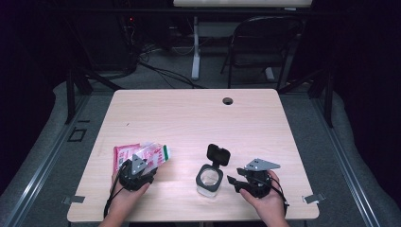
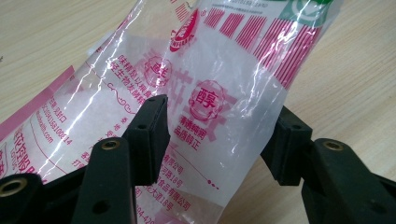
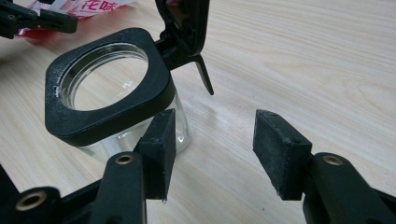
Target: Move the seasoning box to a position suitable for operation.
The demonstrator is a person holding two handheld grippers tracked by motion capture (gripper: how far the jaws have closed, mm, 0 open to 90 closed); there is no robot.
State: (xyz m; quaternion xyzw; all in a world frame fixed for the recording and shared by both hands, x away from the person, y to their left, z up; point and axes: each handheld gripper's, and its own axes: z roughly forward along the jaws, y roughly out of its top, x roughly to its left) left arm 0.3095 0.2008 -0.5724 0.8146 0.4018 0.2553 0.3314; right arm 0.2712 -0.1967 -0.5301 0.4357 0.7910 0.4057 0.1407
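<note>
wooden table point(image 1: 189, 118) | left gripper point(image 2: 217, 140) jaws spread around plastic bag point(image 2: 205, 84) | right gripper point(image 3: 212, 149) spread beside jar point(image 3: 107, 93)

On the one pale wooden table point(image 1: 189, 118) there are two handheld black two-jaw grippers, the left gripper point(image 1: 135, 173) and the right gripper point(image 1: 236, 183), each held in one hand, so two hands in all. There is one clear glass jar point(image 1: 208, 180) with a square black collar, and it carries one black hinged lid point(image 1: 218, 153). One clear plastic packet printed in pink and white point(image 1: 142, 155) lies at the left; whether a second pink packet sits under it cannot be told. Behind the table stands one dark folding chair point(image 1: 265, 45)
</note>
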